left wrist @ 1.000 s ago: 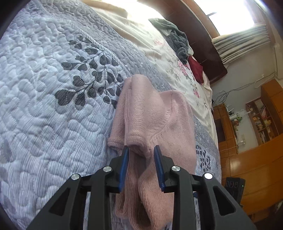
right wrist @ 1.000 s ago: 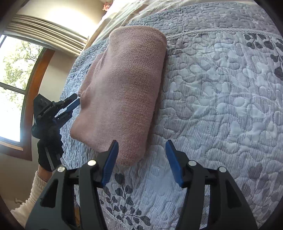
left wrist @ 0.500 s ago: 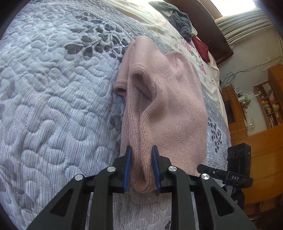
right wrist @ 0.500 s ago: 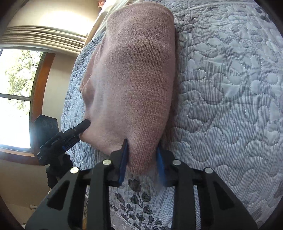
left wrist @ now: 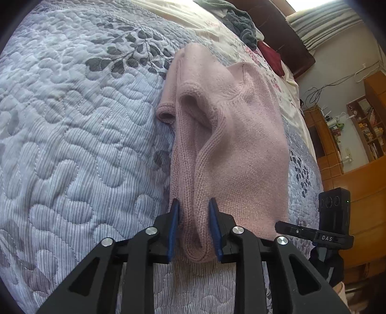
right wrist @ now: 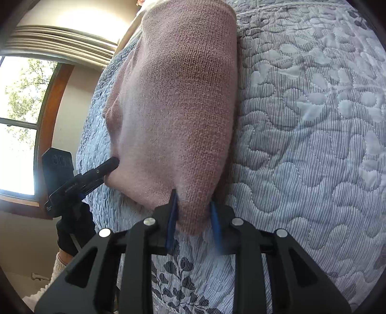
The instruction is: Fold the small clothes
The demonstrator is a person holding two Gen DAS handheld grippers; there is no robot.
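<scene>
The left gripper (left wrist: 194, 227) had its blue pads (left wrist: 174, 224) pinched on the bunched knit edge at the near end of the pink sweater (left wrist: 241, 149), and the right gripper (right wrist: 194, 221) was clamped the same way on the other near corner of the sweater (right wrist: 178, 101). A second earlier the right fingers had stood spread and clear of the cloth, and the left ones were only loosely around a fold; since then both had closed and taken hold. The sweater lay lengthwise on the grey-blue quilted bedspread (left wrist: 72, 145), already folded into a narrow strip, its far end toward the heap of dark clothes (left wrist: 238, 21) by the headboard. With both near corners gripped, the next fold looked ready to start, probably carrying the near end over toward the far end; the thick knit might slip or sag unevenly between the grips.
</scene>
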